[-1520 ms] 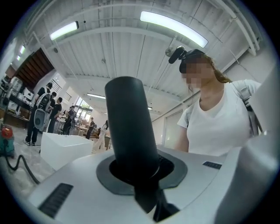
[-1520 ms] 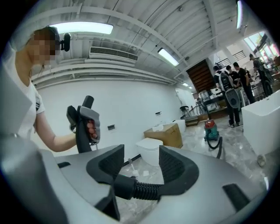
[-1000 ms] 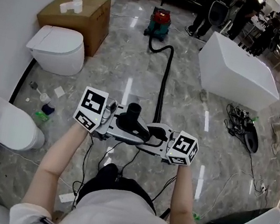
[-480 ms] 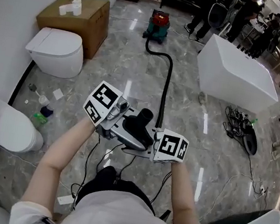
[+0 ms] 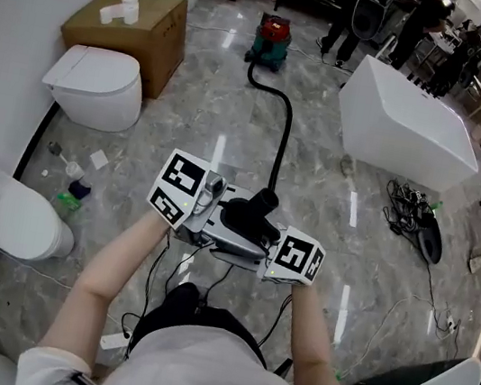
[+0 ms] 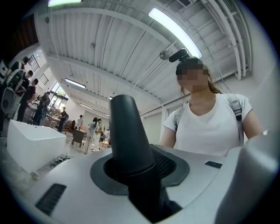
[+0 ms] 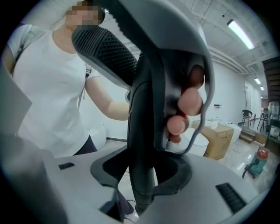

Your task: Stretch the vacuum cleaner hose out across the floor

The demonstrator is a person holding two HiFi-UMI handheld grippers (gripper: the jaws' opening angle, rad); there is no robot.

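Observation:
A red and green vacuum cleaner (image 5: 272, 40) stands at the far end of the floor. Its black hose (image 5: 285, 130) runs from it along the floor towards me. The hose's rigid black end (image 5: 262, 202) is lifted in front of my body, between both grippers. My left gripper (image 5: 232, 230) has the tube (image 6: 127, 140) between its jaws, which are opening. My right gripper (image 5: 251, 225) comes from the other side with its jaws closing on the same tube (image 7: 142, 144). A hand's fingers (image 7: 188, 100) on the left gripper's handle show behind the tube.
Toilets (image 5: 94, 85) (image 5: 8, 217) and a cardboard box (image 5: 131, 27) line the left wall. A white bathtub (image 5: 407, 124) stands at the right, with a tangle of cables (image 5: 414, 216) beside it. Small items (image 5: 72, 186) lie at the left. People stand at the back.
Both grippers have drawn closer together and shifted right. The hose end, upright before, now tilts to the right. The hose on the floor lies straighter.

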